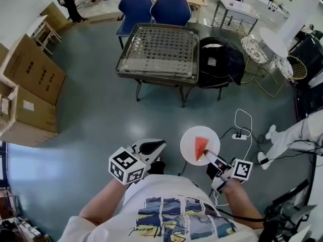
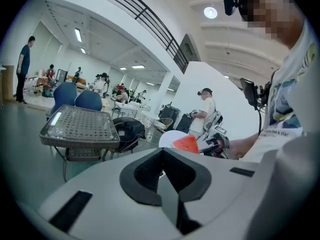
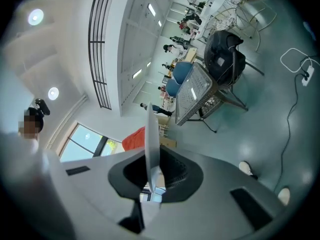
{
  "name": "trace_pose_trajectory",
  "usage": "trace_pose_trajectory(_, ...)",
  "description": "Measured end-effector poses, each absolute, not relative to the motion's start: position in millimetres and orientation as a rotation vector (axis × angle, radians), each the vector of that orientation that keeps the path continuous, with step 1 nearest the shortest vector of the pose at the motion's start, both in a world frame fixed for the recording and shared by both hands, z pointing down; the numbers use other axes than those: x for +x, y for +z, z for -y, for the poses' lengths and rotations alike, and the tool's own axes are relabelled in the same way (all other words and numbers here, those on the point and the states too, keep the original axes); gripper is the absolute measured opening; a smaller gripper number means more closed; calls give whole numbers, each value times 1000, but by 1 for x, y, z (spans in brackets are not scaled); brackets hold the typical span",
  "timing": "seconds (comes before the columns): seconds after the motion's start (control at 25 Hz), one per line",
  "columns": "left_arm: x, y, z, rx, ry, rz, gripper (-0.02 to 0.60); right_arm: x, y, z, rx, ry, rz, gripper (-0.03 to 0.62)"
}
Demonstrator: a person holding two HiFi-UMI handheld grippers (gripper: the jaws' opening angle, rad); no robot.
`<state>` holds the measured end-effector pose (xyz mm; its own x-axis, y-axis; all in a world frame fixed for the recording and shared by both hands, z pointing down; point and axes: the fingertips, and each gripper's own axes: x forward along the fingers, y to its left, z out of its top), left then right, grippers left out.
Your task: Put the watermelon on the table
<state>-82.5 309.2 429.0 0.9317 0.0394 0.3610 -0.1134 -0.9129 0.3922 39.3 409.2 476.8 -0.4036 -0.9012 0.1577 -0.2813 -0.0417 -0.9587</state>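
A red watermelon wedge (image 1: 201, 145) lies on a small white round plate (image 1: 191, 154), carried above the floor. My right gripper (image 1: 209, 157) is shut on the plate's near rim. In the right gripper view the plate (image 3: 151, 144) stands edge-on between the jaws, with the wedge (image 3: 134, 139) to its left. My left gripper (image 1: 156, 146) is beside the plate on the left, shut and empty. From the left gripper view the wedge (image 2: 186, 144) shows just past its nose. The mesh-topped table (image 1: 157, 49) stands some way ahead across bare floor.
Two blue chairs (image 1: 154, 6) stand behind the table, and a black bag on a chair (image 1: 219, 59) sits to its right. Cardboard boxes (image 1: 30, 95) line the left. A white power strip with cable (image 1: 239, 135) lies on the floor at right. White wire furniture (image 1: 272, 42) is further right.
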Motion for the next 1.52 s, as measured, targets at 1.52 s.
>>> trace_pose_trajectory(1.52, -13, 426, 231, 2359, 471, 886, 9, 177, 672, 412, -1037, -1897, -1975, 28)
